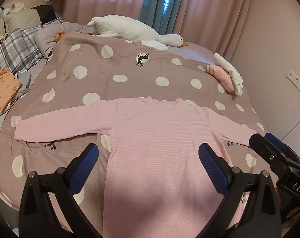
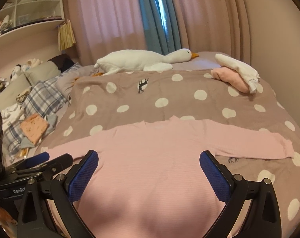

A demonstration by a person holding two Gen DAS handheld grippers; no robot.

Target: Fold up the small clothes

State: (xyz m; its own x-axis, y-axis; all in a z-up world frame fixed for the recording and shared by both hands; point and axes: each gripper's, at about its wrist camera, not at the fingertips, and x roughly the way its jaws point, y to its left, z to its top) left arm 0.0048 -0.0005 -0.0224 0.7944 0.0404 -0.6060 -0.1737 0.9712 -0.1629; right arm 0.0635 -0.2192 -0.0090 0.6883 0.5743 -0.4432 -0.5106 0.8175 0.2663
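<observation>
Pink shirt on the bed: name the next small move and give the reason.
Probably lower the left hand-held gripper to the left sleeve and pinch its cuff. The pink shirt lies flat with both sleeves spread out, and both hand-held grippers, including the right hand-held gripper, are open and empty.

Left tool [image 1: 149,154] jaws spread wide; right tool [image 2: 149,161] likewise, side by side.

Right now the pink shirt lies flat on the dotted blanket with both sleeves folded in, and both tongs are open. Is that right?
Not quite. On the pink shirt, both sleeves are spread out sideways, as both wrist views show. It does lie flat on the dotted blanket, and both tongs are open.
</observation>
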